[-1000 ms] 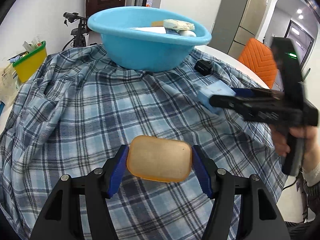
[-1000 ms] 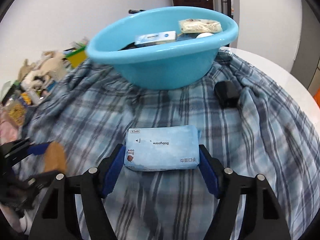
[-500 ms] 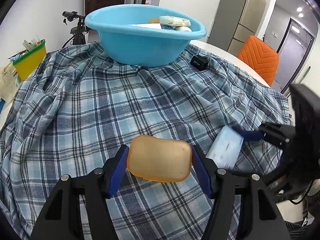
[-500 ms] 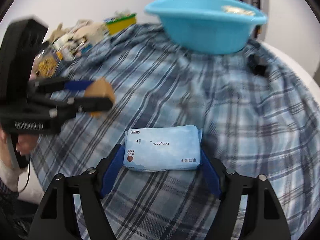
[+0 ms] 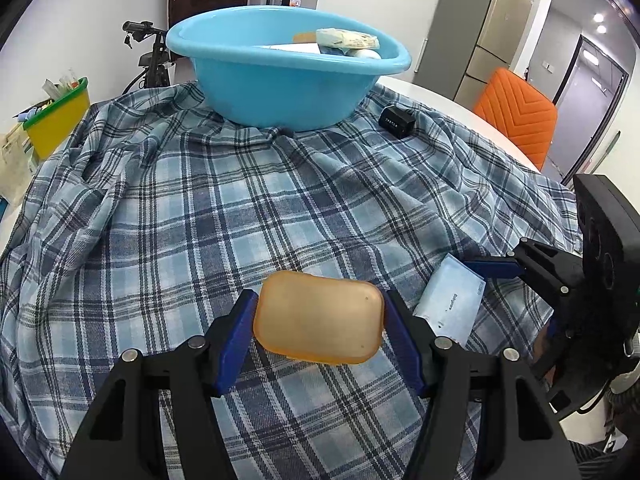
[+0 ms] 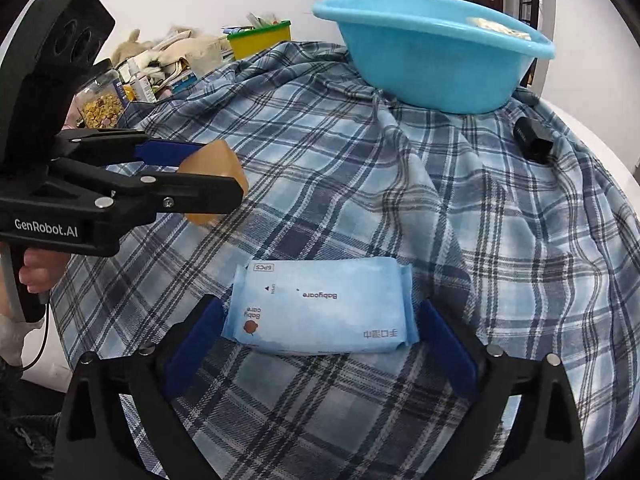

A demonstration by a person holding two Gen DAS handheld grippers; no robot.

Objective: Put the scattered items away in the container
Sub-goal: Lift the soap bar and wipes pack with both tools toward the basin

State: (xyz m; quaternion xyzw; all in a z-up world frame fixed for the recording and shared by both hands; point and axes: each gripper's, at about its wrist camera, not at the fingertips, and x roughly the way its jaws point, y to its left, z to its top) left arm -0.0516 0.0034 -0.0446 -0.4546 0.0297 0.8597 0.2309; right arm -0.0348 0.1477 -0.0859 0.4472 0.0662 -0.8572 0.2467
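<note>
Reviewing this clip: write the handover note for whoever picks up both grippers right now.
Left gripper: shut on the flat amber translucent soap-like bar, held above the blue plaid cloth.
Right gripper: jaws opening; the pale blue wipes packet lies on the cloth between them, pads clear of it.
Done: several packets already sit in the light blue plastic basin at the far side.
Left: bar and wipes packet into the basin, then the small black adapter-like block beside it.
</note>
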